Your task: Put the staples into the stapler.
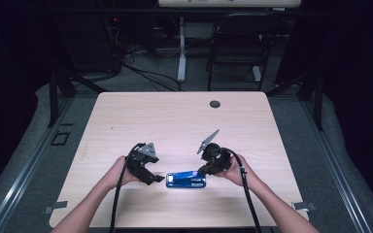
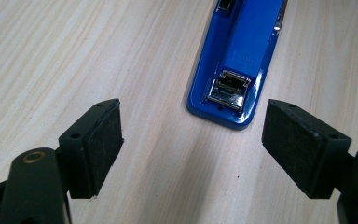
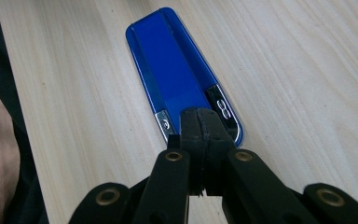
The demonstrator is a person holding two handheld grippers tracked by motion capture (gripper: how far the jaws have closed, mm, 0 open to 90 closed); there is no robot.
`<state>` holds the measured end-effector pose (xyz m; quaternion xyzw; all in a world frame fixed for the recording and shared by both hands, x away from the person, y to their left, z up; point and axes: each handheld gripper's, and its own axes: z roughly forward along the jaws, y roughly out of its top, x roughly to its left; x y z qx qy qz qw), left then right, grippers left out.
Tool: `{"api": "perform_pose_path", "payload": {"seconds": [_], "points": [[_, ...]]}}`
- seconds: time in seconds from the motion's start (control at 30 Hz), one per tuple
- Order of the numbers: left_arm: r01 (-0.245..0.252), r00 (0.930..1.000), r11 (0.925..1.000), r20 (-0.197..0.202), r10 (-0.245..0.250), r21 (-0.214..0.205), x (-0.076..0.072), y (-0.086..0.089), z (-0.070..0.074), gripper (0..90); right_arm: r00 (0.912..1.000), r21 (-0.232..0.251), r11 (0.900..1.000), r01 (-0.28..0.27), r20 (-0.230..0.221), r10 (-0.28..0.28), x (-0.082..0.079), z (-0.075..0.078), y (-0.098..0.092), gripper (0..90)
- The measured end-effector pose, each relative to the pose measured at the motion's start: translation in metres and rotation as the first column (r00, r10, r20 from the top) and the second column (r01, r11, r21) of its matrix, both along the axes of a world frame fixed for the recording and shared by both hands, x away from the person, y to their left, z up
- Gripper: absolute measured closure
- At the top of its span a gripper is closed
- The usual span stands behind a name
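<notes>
1. Stapler (image 1: pixel 186 179) lies flat on the table (image 1: pixel 175 116), lengthwise btw your two grippers; blue body, chrome bits at both ends.
2. L gripper (image 1: pixel 158 178): jaws wide apart, nothing btw them. In the left gripper view the stapler's near end, the one w/ the chrome plate (image 2: pixel 228 87), sits just ahead of the pads (image 2: pixel 103 140), closer to the one at the right of that view. No contact.
3. R gripper (image 1: pixel 203 171): jaws fully closed, pad on pad, holding nothing. In the right gripper view the closed tips sit over the stapler's near end, btw its two chrome pieces. Can't tell if they press on it or hover just above.
4. Handling, my read: rigid, metal inside, so fairly heavy for its size. Won't bend or crush.
5. Painted top looks glossy, prob. slippery. Tips pushing down on it may skate off sideways.
6. Top arm prob. hinged and sprung: pressure at one end may make it pivot or lift the far end.
7. Best hold: across the long sides near mid-body, pads flat on the flanks. Avoid the chrome ends and the rounded top.
8. L jaws look wide enough to straddle the body as they stand.
</notes>
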<state>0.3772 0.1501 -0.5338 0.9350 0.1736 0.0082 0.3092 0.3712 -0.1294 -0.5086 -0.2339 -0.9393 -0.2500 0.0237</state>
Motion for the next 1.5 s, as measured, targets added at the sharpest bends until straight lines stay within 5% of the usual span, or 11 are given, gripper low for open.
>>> {"api": "perform_pose_path", "payload": {"seconds": [0.47,0.73,1.07,1.27,1.5], "points": [[-0.014,0.9999,0.9999,0.010,0.014,0.002,0.000,0.001,0.001,18.2,0.9999,-0.004,1.0000,-0.008,0.012,0.008,-0.002,-0.003,0.002,90.0],[-0.040,0.9987,0.9990,0.031,0.041,-0.017,0.001,0.006,0.004,15.4,0.9957,0.041,0.9977,0.054,0.073,-0.057,0.001,0.009,-0.009,67.7],[-0.104,0.9930,0.9935,0.051,0.106,-0.047,0.003,0.018,0.007,10.1,0.9760,0.000,0.9909,0.135,0.173,-0.133,0.007,0.017,-0.031,30.9],[-0.152,0.9862,0.9867,0.058,0.155,-0.057,0.005,0.027,0.006,6.2,0.9566,0.006,0.9787,0.205,0.210,-0.202,0.013,0.019,-0.049,17.1],[-0.215,0.9728,0.9749,0.075,0.219,-0.056,0.008,0.036,0.005,3.2,0.9359,0.009,0.9604,0.279,0.222,-0.273,0.020,0.019,-0.077,13.6]]}}
